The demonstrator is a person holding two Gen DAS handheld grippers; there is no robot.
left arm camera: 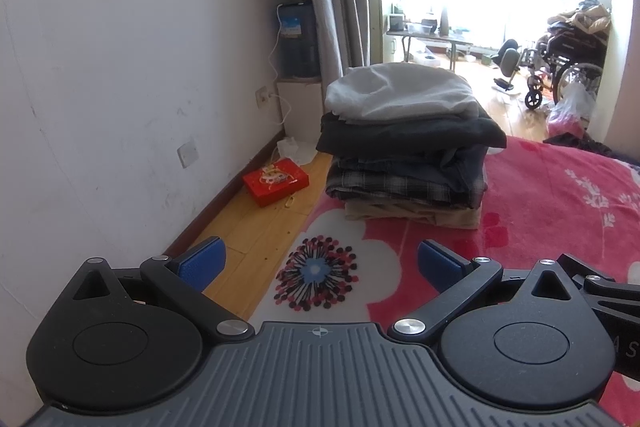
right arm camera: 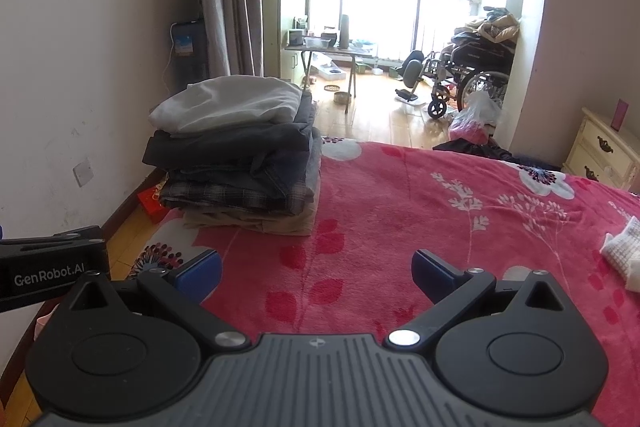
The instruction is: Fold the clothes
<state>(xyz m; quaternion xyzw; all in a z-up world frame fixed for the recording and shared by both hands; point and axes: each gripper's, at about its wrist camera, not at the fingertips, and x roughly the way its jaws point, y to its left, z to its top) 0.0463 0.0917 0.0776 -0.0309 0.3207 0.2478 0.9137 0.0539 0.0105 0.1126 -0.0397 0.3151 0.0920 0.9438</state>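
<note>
A stack of folded clothes (left arm camera: 404,143) sits on the red flowered blanket (left arm camera: 560,211) near the bed's left edge, with a light grey garment on top, dark and plaid ones under it and a beige one at the bottom. It also shows in the right wrist view (right arm camera: 236,155). My left gripper (left arm camera: 320,263) is open and empty, above the blanket short of the stack. My right gripper (right arm camera: 316,271) is open and empty over the blanket (right arm camera: 440,219), right of the stack. A white knitted cloth (right arm camera: 622,255) lies at the right edge.
A white wall (left arm camera: 120,67) runs on the left with a strip of wooden floor and a red box (left arm camera: 276,183). A wheelchair (right arm camera: 468,79) and a folding table (right arm camera: 332,47) stand beyond the bed. A cream nightstand (right arm camera: 604,151) is at the right.
</note>
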